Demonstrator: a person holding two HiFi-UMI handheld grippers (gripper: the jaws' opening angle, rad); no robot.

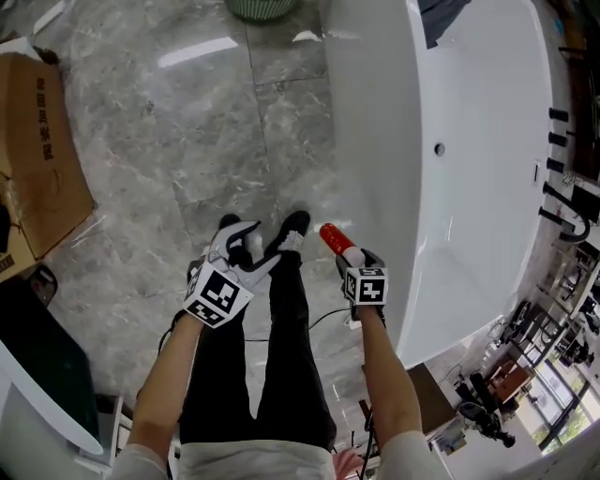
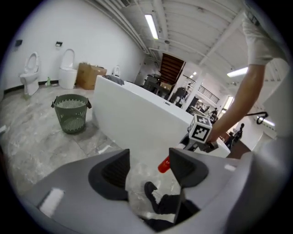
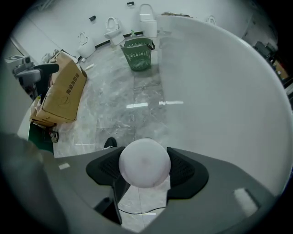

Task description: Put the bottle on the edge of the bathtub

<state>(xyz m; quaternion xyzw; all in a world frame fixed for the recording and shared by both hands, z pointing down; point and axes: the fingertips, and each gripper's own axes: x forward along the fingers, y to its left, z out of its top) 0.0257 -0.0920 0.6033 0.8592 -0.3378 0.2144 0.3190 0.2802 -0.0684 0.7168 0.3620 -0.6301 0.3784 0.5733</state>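
Observation:
A red bottle [image 1: 333,238] sticks out forward of my right gripper [image 1: 354,258], which is shut on it close to the outer wall of the white bathtub [image 1: 370,122]. In the right gripper view the bottle's pale round end [image 3: 144,163] fills the gap between the jaws of the right gripper [image 3: 144,168], with the tub's wall [image 3: 219,91] to the right. My left gripper [image 1: 248,246] stands open over the person's shoes, nothing between its jaws. From the left gripper [image 2: 149,165] view, the bottle [image 2: 164,165] shows past the right jaw, in front of the tub [image 2: 137,119].
A cardboard box [image 1: 37,159] lies on the marble floor at the left. A green mesh basket [image 1: 261,7] stands by the tub's far end. Black taps [image 1: 567,211] sit on the tub's far rim. Toilets [image 2: 29,73] line the far wall. A thin cable lies by the person's feet.

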